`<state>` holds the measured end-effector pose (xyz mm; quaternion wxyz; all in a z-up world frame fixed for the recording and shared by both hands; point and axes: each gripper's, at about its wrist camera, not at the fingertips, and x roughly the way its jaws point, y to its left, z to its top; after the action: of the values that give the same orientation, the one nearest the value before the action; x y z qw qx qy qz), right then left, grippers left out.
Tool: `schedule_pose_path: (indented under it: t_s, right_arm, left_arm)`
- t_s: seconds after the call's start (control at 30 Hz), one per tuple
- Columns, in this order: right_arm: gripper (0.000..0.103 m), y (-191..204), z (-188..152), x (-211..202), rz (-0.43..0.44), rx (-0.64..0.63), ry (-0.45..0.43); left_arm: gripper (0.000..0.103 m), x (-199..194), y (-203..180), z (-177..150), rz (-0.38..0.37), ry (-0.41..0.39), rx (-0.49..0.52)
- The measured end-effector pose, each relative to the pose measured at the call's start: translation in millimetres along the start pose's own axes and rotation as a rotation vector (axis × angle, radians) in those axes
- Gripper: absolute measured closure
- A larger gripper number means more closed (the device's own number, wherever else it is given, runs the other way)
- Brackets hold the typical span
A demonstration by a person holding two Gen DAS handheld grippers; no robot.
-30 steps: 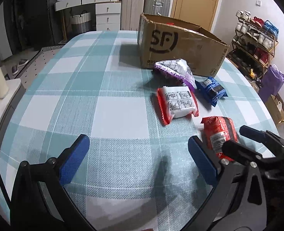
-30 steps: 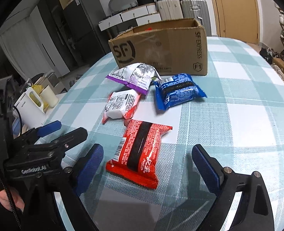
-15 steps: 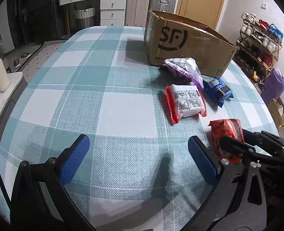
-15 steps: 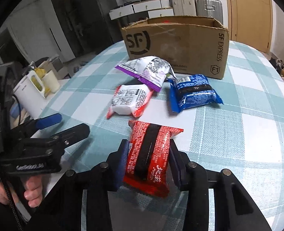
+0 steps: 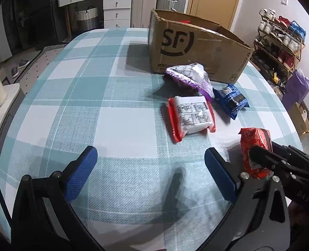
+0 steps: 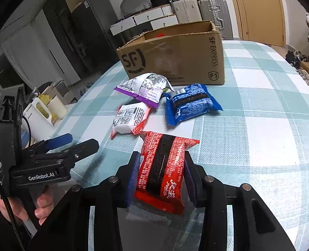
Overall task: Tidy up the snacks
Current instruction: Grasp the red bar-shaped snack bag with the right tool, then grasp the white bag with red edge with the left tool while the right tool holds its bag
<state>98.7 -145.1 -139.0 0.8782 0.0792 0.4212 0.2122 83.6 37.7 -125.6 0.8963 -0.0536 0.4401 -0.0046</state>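
Note:
My right gripper (image 6: pixel 160 177) is shut on a red snack pack with a black stripe (image 6: pixel 162 167) and holds it just above the checked tablecloth; the pack also shows in the left wrist view (image 5: pixel 255 148). A white and red pack (image 6: pixel 131 119), a purple and white bag (image 6: pixel 146 89) and a blue pack (image 6: pixel 191 103) lie beyond it, in front of the open cardboard SF box (image 6: pixel 175 56). My left gripper (image 5: pixel 150 171) is open and empty over bare cloth, left of the snacks.
The table (image 5: pixel 75 87) has a rounded edge on all sides. A side stand with a white kettle (image 6: pixel 37 119) and cups stands at the left. A shoe rack (image 5: pixel 280 41) stands at the right, drawers and suitcases at the back.
My right gripper closed on the red pack and lifted it slightly. My left gripper stayed open and shifted a little closer toward the snacks.

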Motion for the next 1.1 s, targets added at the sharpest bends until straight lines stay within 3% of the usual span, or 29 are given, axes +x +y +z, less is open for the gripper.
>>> schedule_pose_path:
  t_s: [0.27,1.03,1.1]
  right_arm:
    - [0.063,-18.2,-4.3,-9.7,0.005,0.041,-0.015]
    - [0.063,-41.0,-3.5,-23.7,0.009,0.067,-0.037]
    - [0.063,-41.3,-3.6,-24.5,0.008,0.066,-0.039]
  left_arm:
    - [0.001,8.2,-20.7,17.2,-0.03,0.021,0.06]
    - [0.002,61.7,-38.3,55.3,-0.015,0.096,0.036]
    - [0.007,63.8,-38.0,56.1,-0.028,0.097,0.033]
